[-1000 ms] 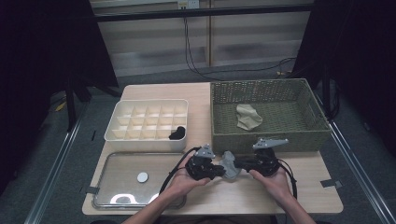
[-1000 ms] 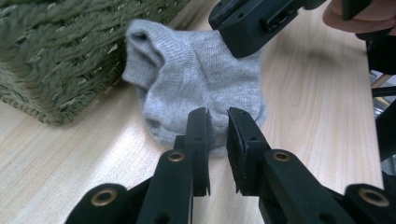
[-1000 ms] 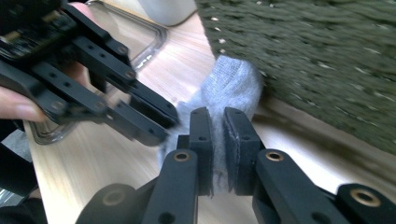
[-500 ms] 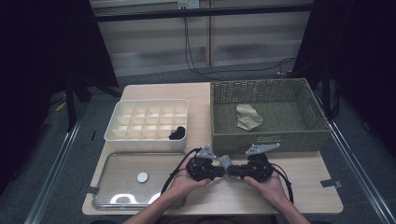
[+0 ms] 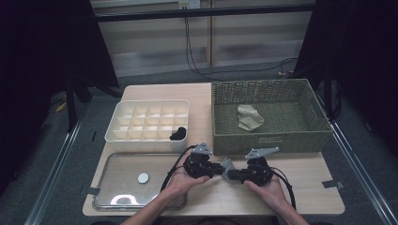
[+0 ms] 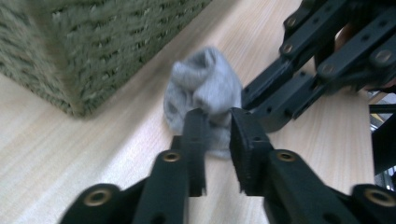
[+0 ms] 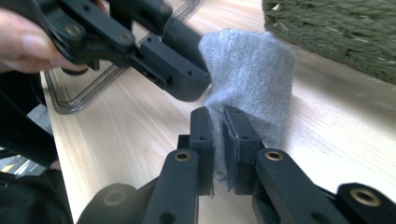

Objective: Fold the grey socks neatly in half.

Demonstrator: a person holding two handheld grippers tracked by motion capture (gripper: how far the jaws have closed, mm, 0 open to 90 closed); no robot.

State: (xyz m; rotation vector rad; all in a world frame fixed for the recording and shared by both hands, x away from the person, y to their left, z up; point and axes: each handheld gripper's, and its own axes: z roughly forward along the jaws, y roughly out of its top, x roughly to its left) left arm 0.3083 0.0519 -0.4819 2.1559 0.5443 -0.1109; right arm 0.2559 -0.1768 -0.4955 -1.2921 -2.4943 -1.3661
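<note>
Both grippers meet on a small crumpled grey knitted cloth (image 5: 227,166) at the front of the pale wooden tabletop (image 5: 309,187).

The right gripper (image 7: 218,126) has its jaws pinched nearly closed on the cloth's edge; the left gripper (image 6: 214,123) grips it from the opposite side, jaws a narrow gap apart around a fold. The cloth lies just in front of the olive woven rectangular basket (image 5: 270,138).

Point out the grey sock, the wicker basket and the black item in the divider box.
grey sock (image 7: 250,70): right gripper view, upper fabric.
wicker basket (image 5: 270,140): high view, front wall.
black item (image 5: 178,134): high view, its middle.
</note>
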